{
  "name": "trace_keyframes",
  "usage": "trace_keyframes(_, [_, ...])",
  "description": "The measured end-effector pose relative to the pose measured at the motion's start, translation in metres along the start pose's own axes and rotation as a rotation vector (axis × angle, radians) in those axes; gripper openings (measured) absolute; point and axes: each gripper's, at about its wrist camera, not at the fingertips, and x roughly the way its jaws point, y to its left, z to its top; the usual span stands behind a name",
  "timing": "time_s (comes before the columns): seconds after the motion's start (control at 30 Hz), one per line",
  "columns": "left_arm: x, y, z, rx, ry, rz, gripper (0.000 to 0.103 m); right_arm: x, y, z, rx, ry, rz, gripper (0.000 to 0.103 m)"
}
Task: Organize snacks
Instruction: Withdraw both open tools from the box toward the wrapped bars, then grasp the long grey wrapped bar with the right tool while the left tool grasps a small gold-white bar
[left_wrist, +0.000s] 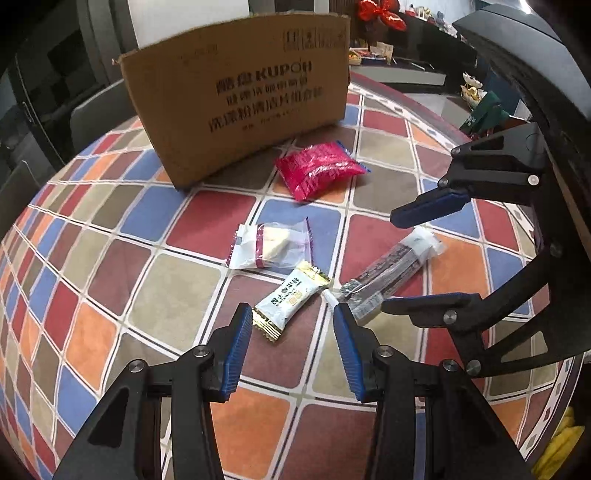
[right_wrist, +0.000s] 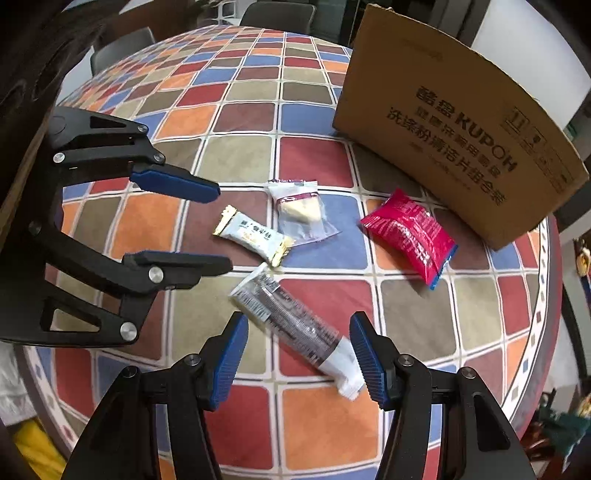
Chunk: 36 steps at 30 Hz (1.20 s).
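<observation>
Snacks crowd together: the white-gold packet (left_wrist: 291, 301) touches the long dark bar (right_wrist: 295, 325) at its 3 o'clock, so both grippers' released fingers (left_wrist: 236, 350), closing, may collide.

A checkered tablecloth (left_wrist: 177, 229) (many colours) and grey chairs (right_wrist: 122, 48).

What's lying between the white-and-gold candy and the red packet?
The clear packet with a pale snack inside lies between the white-and-gold candy and the red packet, clearest in the right wrist view.
</observation>
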Motion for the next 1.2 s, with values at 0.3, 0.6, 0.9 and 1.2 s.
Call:
trace_keyframes(0.3, [0.019,0.009,0.006,-0.011,0.018,-0.036,0.045,0.022,-0.003,0.002,-0.037,0.033,0.029,0.058])
trace_keyframes(0.6, [0.028,0.012,0.008,-0.062,0.014,-0.043,0.039,0.024,-0.015,0.0,0.061,-0.003,0.054,0.04])
trace_keyframes(0.9, [0.024,0.008,0.003,-0.096,-0.004,-0.032,0.019,0.017,-0.025,-0.01,0.216,-0.048,0.049,0.025])
trace_keyframes(1.2, [0.003,-0.003,0.0,-0.129,-0.042,-0.038,0.019,0.001,-0.03,-0.021,0.329,-0.109,0.057,0.023])
